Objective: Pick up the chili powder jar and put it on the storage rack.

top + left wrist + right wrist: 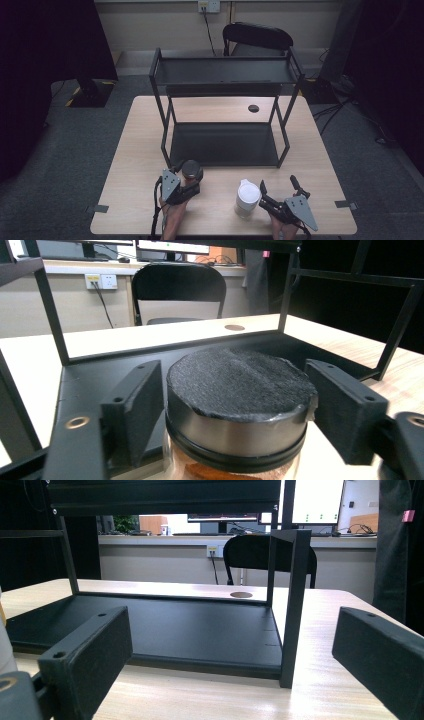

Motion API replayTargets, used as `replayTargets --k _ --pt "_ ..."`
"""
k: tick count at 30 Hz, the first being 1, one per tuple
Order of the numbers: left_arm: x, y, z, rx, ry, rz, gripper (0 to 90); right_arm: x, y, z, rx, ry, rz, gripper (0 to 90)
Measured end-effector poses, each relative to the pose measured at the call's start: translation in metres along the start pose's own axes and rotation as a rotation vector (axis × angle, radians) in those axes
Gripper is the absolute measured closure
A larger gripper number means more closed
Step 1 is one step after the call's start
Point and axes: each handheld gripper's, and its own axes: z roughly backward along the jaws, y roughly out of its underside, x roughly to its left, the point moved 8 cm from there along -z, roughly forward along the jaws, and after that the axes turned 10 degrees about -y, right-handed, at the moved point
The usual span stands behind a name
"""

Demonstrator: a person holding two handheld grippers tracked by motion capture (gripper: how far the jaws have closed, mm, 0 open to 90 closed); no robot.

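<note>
Surface: pale wooden table (135, 165); black two-tier rack (225, 145) at its middle
Left gripper (189, 181): jaws flank the dark-lidded jar (240, 405); pad contact hard to judge
Jar: front edge of rack; contents cut off below
Right gripper (279, 187): jaws wide, empty
White-lidded jar (247, 198): just beside right gripper

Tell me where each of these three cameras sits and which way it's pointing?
High view: above the table's near edge, looking forward and down; forearms, left gripper and right gripper show.
Left gripper view: on the left gripper, looking along its jaws at a dark-lidded jar.
Right gripper view: on the right gripper, facing the black rack.
Shared: rack, chair.
</note>
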Motion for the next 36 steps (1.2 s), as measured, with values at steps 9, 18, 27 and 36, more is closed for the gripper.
replayTargets --k 9,18,27,36 --pt "-0.001 0.003 -0.002 0.004 -0.009 0.001 32.7 0.0 0.0 0.0 0.0 0.0 0.0 1.8" --pt "-0.002 0.002 0.002 -0.013 -0.03 -0.014 35.1 0.0 0.0 0.0 0.0 0.0 0.0 2.0" --pt "-0.001 0.001 0.006 -0.02 -0.017 -0.001 35.3 0.0 0.0 0.0 0.0 0.0 0.0 2.0" --pt "0.002 -0.008 0.013 -0.037 -0.012 -0.008 35.3 0.0 0.0 0.0 0.0 0.0 0.0 2.0"
